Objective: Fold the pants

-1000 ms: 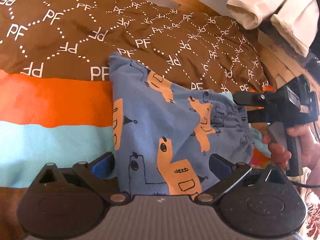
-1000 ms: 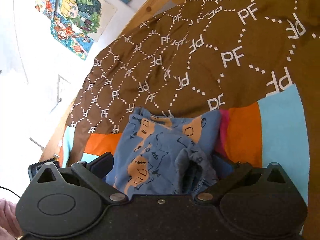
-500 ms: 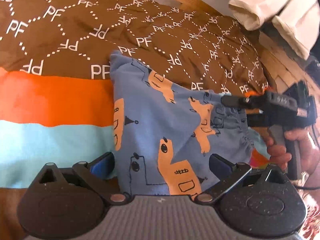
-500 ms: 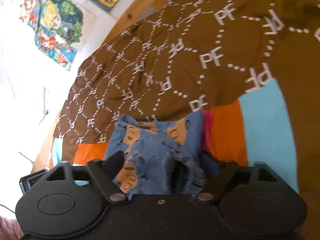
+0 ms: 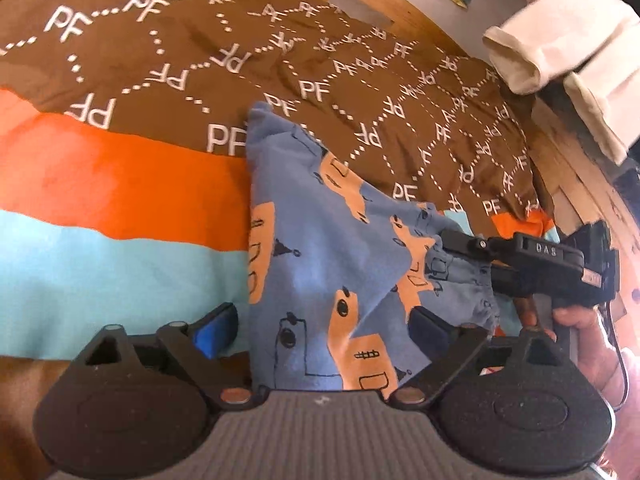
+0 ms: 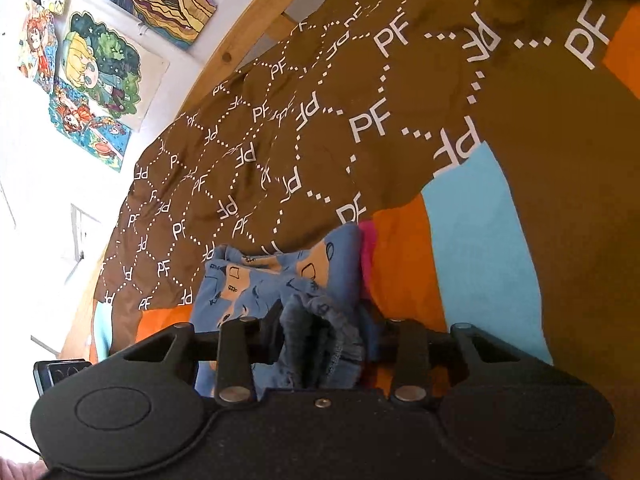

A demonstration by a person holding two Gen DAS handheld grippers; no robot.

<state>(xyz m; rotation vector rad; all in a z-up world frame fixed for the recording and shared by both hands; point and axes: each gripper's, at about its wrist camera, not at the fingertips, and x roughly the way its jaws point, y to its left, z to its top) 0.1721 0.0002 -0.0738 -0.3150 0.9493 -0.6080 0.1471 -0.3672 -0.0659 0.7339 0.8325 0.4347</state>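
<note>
My left gripper (image 5: 322, 326) stands wide apart, straddling the near edge of the blue cotton pants with orange cartoon prints (image 5: 320, 248) — nothing pinched. My right gripper (image 6: 320, 340) is clamped on their gathered waistband. The pants lie on the brown, orange and turquoise bedspread (image 5: 120, 184), wooden bed frame (image 6: 248, 36) beyond.
</note>
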